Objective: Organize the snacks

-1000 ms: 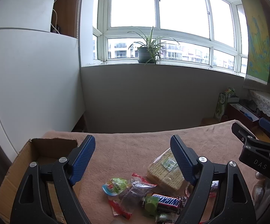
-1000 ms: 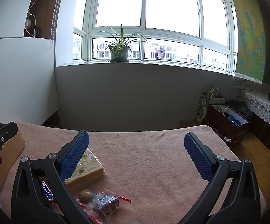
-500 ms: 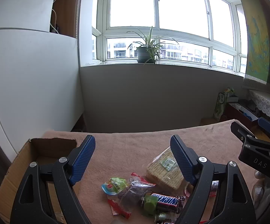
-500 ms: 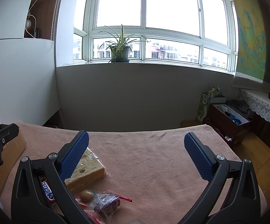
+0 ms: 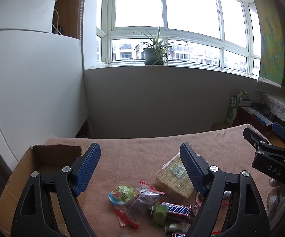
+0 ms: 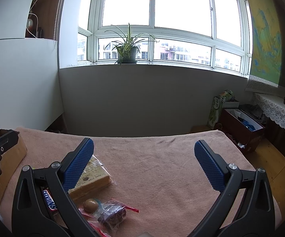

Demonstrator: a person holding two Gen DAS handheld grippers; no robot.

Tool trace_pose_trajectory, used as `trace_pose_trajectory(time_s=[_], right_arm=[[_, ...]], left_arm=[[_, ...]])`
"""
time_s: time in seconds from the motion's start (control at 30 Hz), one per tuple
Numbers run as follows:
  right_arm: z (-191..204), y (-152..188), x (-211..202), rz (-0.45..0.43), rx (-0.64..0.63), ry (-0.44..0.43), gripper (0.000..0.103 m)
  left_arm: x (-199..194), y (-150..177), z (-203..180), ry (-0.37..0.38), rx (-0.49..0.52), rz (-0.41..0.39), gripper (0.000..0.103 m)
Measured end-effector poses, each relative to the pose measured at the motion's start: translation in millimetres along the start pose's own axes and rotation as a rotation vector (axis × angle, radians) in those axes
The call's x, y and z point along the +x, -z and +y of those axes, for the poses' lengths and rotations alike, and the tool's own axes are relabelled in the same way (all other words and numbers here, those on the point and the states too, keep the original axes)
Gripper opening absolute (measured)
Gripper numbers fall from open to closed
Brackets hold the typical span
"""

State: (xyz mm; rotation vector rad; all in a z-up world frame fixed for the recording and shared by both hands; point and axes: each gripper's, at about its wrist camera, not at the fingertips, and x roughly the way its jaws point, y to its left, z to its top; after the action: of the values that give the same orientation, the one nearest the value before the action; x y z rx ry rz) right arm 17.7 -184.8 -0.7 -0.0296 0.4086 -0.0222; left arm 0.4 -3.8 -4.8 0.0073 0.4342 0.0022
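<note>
A pile of snacks lies on a pink cloth-covered table (image 5: 142,148): a wrapped cracker block (image 5: 174,179), a Snickers bar (image 5: 177,211), a green-and-blue packet (image 5: 120,194), a dark sweet in clear wrap (image 5: 144,197) and a red stick (image 5: 126,220). An open cardboard box (image 5: 43,156) stands at the left. My left gripper (image 5: 140,167) is open and empty above the pile. My right gripper (image 6: 144,162) is open and empty; the cracker block (image 6: 95,179), the Snickers bar (image 6: 49,199) and a round brown sweet (image 6: 90,205) lie by its left finger.
The table's far edge faces a grey wall under a window with a potted plant (image 5: 154,53). A dark red box (image 6: 241,126) and a green carton (image 6: 217,108) stand on the floor at the right. A lace-covered shelf (image 6: 276,112) is at the far right.
</note>
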Motion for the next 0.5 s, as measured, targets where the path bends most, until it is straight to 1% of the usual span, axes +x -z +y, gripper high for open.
trace_pose_trajectory(time_s=[0.5], right_arm=[[-2.2, 3.5, -0.3, 0.022, -0.019, -0.010, 0.103]], left_arm=[[-2.0, 7.8, -1.2, 0.018, 0.011, 0.024, 0.082]])
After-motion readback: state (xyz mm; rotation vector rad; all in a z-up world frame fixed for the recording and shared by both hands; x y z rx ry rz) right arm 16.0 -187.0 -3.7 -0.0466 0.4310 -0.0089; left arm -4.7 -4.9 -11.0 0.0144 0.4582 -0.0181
